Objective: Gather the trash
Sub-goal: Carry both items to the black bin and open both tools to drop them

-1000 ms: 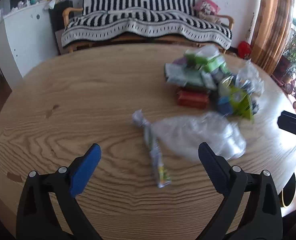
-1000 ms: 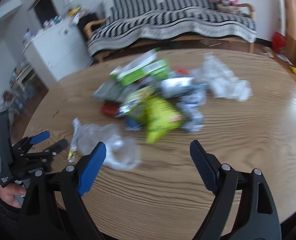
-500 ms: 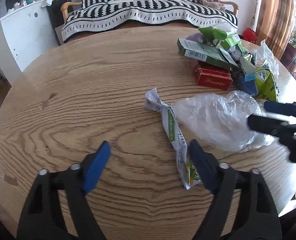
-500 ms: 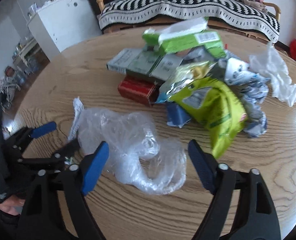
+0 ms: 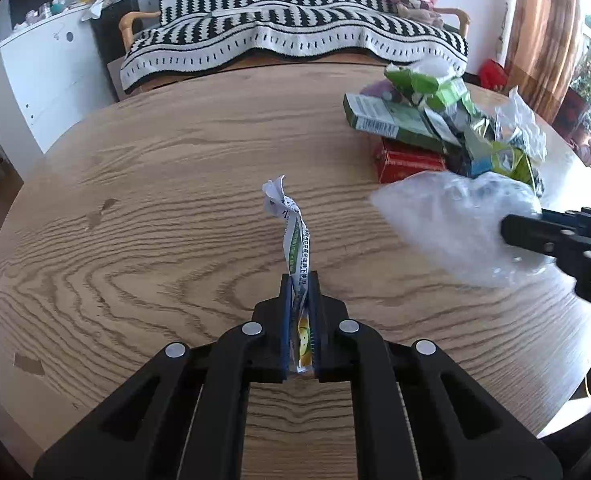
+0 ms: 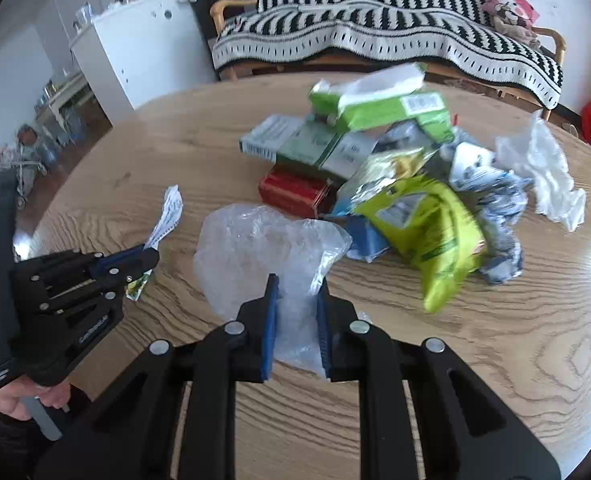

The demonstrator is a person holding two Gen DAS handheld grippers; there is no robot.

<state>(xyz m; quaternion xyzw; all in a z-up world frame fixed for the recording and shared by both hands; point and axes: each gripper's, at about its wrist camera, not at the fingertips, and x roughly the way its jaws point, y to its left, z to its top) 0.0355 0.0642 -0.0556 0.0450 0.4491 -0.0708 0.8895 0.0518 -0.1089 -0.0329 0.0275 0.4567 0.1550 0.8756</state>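
My left gripper (image 5: 300,280) is shut on a twisted white and green wrapper (image 5: 293,232), whose free end sticks out ahead over the round wooden table (image 5: 135,208). The wrapper also shows in the right wrist view (image 6: 167,216), held by the left gripper (image 6: 151,258). My right gripper (image 6: 297,284) is shut on a crumpled clear plastic bag (image 6: 255,248). The bag also shows in the left wrist view (image 5: 447,224), with the right gripper (image 5: 507,228) at its right end.
A pile of trash lies behind the bag: green boxes (image 6: 379,108), a red box (image 6: 295,192), a yellow-green pouch (image 6: 435,232), blue-white wrappers (image 6: 491,196) and white plastic (image 6: 543,164). A striped sofa (image 5: 295,44) and white cabinet (image 6: 135,48) stand beyond the table.
Both grippers have closed: the left one on the twisted wrapper, the right one on the clear plastic bag. Both were open half a second ago.
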